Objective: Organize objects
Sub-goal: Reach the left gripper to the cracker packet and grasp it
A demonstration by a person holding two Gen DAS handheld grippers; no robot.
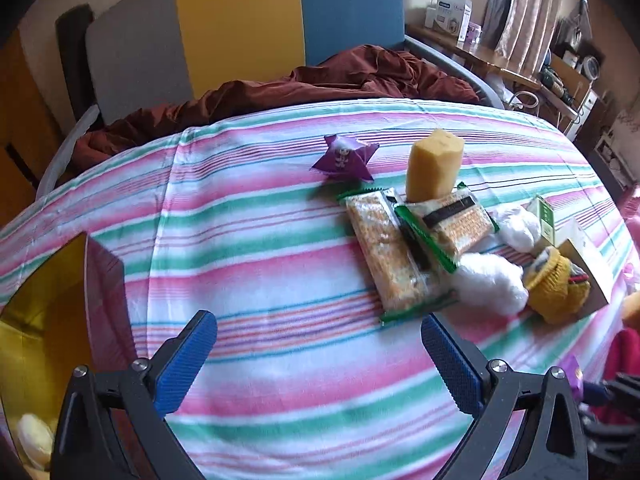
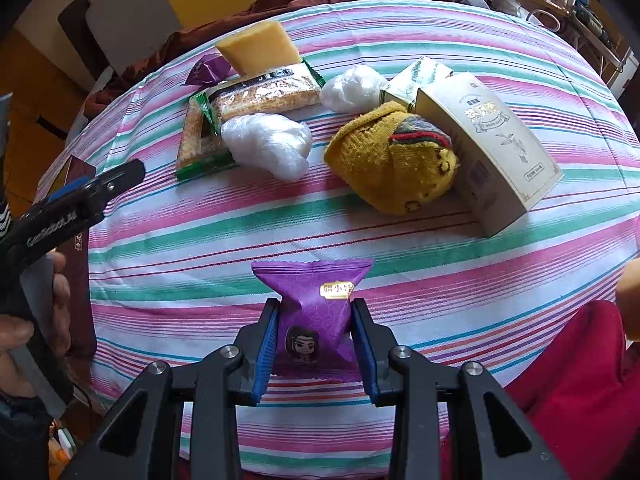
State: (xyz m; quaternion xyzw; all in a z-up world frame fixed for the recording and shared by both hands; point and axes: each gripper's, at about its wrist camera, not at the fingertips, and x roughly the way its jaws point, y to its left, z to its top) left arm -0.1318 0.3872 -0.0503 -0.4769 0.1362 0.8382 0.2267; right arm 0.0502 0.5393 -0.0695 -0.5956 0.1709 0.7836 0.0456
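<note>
My right gripper (image 2: 314, 332) is shut on a purple snack packet (image 2: 316, 304), held just above the striped sheet (image 2: 280, 224). In the left wrist view my left gripper (image 1: 320, 356) hangs open over bare sheet (image 1: 260, 272) with nothing between its blue pads (image 1: 186, 360). Ahead of it lie two cracker packs (image 1: 388, 256), a yellow foam block (image 1: 434, 168), a second purple packet (image 1: 344, 158), white plastic bags (image 1: 488, 284) and a yellow knitted sock (image 1: 556, 284). The left gripper (image 2: 80, 196) also shows at the left edge of the right wrist view, held by a hand (image 2: 56, 292).
A maroon box with a yellow inside (image 1: 60, 300) stands open at the sheet's left edge. A cream carton (image 2: 492, 148) and a green-and-white box (image 2: 416, 76) lie beside the sock (image 2: 392, 160). Red cloth (image 2: 580, 360) lies near right; a brown duvet (image 1: 320, 80) is bunched behind.
</note>
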